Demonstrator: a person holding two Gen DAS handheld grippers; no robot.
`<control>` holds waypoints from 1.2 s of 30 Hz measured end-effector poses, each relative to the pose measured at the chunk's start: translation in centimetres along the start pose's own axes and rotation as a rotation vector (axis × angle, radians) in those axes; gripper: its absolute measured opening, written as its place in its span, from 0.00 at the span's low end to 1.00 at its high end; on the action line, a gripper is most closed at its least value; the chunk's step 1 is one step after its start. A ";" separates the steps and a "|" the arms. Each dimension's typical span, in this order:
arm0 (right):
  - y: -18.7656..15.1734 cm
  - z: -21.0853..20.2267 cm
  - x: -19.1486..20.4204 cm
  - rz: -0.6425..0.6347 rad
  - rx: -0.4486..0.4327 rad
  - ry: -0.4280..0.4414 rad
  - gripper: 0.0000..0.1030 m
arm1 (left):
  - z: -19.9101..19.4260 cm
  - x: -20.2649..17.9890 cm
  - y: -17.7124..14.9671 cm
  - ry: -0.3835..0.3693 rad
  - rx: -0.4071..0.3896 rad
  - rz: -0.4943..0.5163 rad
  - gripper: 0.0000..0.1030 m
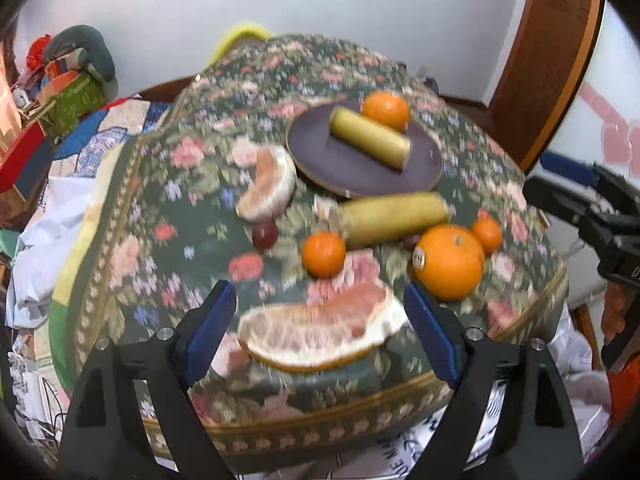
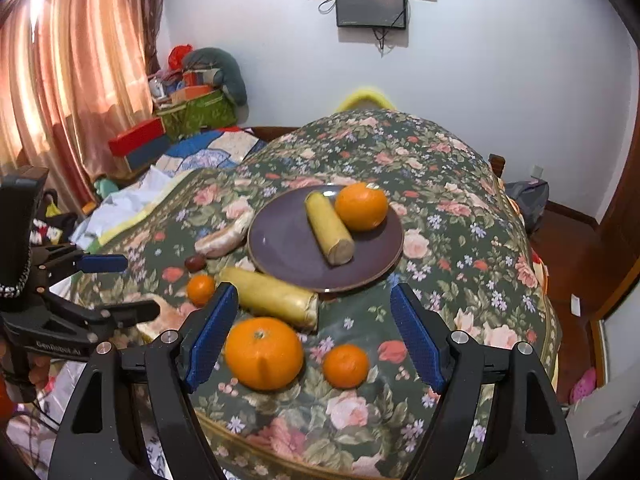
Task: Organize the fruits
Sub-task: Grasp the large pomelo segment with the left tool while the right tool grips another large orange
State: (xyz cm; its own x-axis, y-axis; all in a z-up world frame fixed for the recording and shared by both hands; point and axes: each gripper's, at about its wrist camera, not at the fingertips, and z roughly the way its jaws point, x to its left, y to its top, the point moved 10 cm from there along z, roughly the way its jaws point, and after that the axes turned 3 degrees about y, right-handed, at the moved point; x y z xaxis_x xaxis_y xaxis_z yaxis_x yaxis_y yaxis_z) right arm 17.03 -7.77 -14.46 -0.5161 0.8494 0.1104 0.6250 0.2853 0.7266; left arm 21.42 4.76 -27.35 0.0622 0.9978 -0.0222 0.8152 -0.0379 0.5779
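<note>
The left gripper (image 1: 320, 320) stood with its jaws wide and nothing pressed between the pads; the near pomelo wedge (image 1: 320, 336) lay on the cloth between the blue fingers (image 1: 212, 320) without touching either, which looked like a span set wide enough for so broad a piece. The right gripper (image 2: 316, 336) was likewise open and empty; the large orange (image 2: 264, 354) sat just inside its left finger and a small mandarin (image 2: 345, 366) lay between the fingers, neither gripped.

Beyond both sets of tongs the purple plate (image 2: 280, 248) already carried a yellow-green cane piece (image 2: 330, 228) and an orange (image 2: 361, 207), so it probably served as the gathering place. A second cane piece (image 2: 272, 298) lay just short of the plate, ahead of the right tongs' left finger; another pomelo wedge (image 1: 268, 184), a dark grape (image 1: 265, 235) and a mandarin (image 1: 323, 255) lay ahead of the left tongs on the flowered tablecloth (image 2: 460, 240), presumably awaiting their turn.
</note>
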 end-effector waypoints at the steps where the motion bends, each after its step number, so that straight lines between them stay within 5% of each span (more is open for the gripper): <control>1: -0.2 0.1 0.2 -0.003 0.005 0.000 0.74 | 0.4 -0.1 -0.6 -0.002 0.012 0.006 0.84; 9: -2.2 1.5 1.1 -0.007 0.049 0.005 0.74 | 2.5 -0.7 -3.3 0.046 0.069 0.085 0.87; 19: -3.2 3.0 0.7 0.012 0.083 0.009 0.74 | 4.4 -0.6 -2.2 0.108 0.054 0.127 0.91; 26: -3.4 3.4 0.4 0.025 0.091 0.011 0.74 | 5.6 -0.6 -1.4 0.008 0.064 0.045 0.64; 34: -3.4 3.4 0.5 0.028 0.092 0.014 0.74 | 4.8 0.1 -1.1 -0.007 0.037 -0.008 0.48; 36: -3.4 3.5 0.6 0.031 0.094 0.017 0.74 | 4.0 0.1 -0.8 -0.014 0.019 -0.014 0.37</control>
State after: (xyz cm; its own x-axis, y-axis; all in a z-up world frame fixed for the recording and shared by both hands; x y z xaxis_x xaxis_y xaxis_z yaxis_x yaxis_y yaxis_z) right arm 16.60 -6.72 -19.24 -0.5049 0.8511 0.1436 0.6923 0.3000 0.6563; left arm 23.09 4.67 -31.08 0.0585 0.9974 -0.0423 0.8269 -0.0247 0.5619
